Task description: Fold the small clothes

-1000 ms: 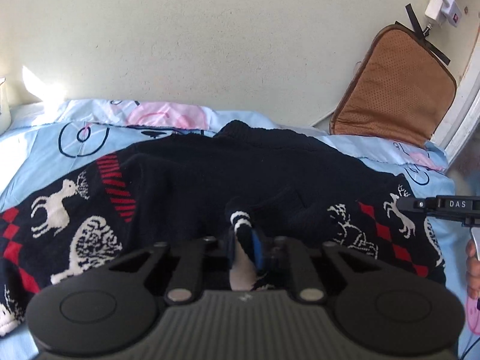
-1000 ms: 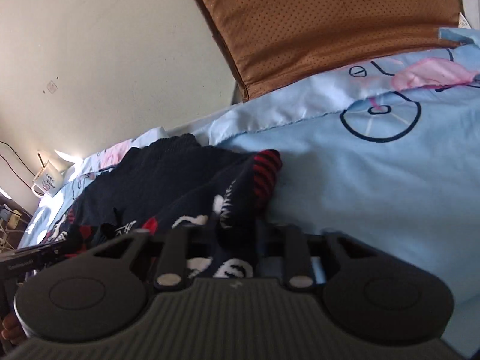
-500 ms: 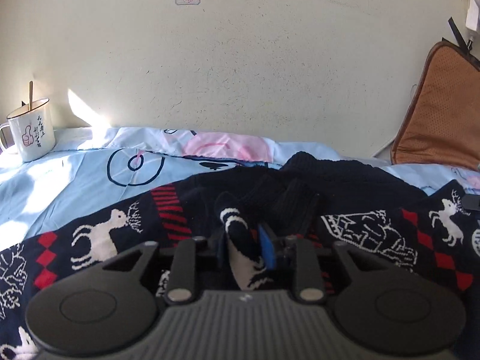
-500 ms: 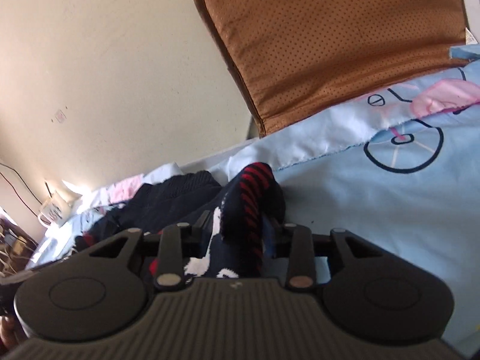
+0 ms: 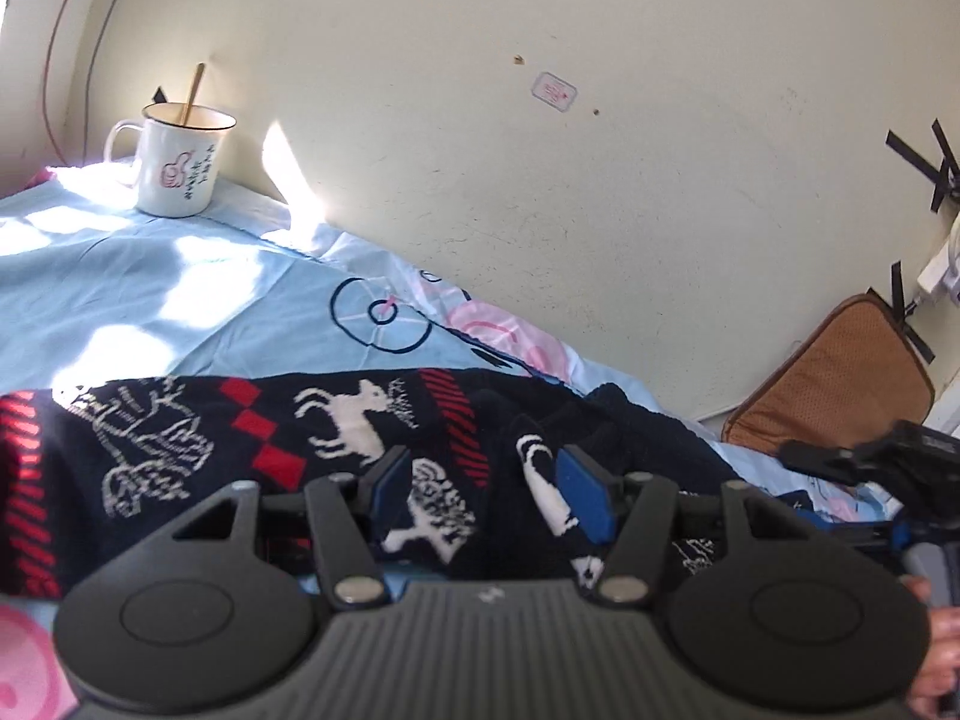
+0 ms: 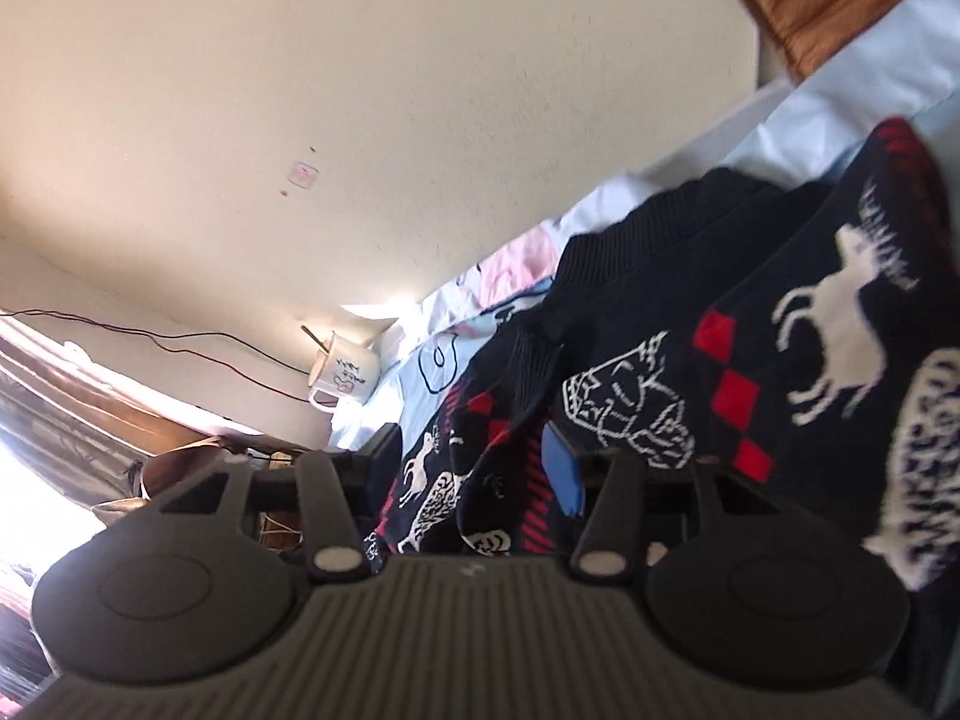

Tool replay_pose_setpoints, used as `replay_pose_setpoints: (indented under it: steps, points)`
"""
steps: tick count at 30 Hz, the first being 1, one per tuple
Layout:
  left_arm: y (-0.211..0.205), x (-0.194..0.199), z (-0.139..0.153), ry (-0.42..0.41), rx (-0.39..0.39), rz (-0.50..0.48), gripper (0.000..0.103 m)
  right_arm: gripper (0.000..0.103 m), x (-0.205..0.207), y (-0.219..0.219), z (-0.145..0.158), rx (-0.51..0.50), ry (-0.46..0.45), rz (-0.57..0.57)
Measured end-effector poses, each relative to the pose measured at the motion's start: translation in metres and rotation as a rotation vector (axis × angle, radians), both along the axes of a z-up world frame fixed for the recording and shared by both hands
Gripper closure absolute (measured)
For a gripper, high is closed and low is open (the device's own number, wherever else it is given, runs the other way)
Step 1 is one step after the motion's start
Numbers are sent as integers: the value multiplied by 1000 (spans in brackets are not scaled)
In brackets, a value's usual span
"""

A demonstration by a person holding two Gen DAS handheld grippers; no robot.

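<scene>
A dark navy knit sweater [image 5: 336, 420] with white deer and red diamonds lies spread across the light blue bed sheet [image 5: 150, 300]. My left gripper [image 5: 486, 486] hovers low over its near edge and its jaws are opening. A raised fold with a white stripe stands beside the right blue pad [image 5: 585, 498], and the left pad is clear of the fabric. In the tilted right wrist view the sweater [image 6: 810, 330] fills the right side. My right gripper [image 6: 474, 462] is also opening, with loose folds between its fingers and nothing pinched.
A white enamel mug [image 5: 180, 162] with a stick in it stands on the sheet by the wall at the far left. A brown cushion [image 5: 840, 372] leans on the wall at the right, below a white plug [image 5: 939, 276]. A hand shows at the lower right edge.
Both pairs of jaws have spread and let go of the sweater folds they pinched. The left view has swung left, bringing the mug in. The right view has rolled and swung over the sweater.
</scene>
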State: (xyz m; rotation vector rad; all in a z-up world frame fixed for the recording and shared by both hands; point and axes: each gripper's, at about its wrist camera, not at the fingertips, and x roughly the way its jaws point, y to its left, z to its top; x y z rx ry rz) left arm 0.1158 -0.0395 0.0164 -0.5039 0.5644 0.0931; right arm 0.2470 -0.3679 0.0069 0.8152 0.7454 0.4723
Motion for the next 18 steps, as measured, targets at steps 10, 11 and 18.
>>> replay_pose_setpoints:
  steps: [10, 11, 18]
  points:
    - [73, -114, -3, 56, -30, 82, 46, 93, 80, 66, -21, -210, 13, -58]
    - [76, -121, -5, 57, -32, 86, 46, 93, 74, 70, -17, -235, -6, -58]
    - [70, -146, -17, 16, -39, 10, 46, 93, -14, 19, 44, -292, -232, -181]
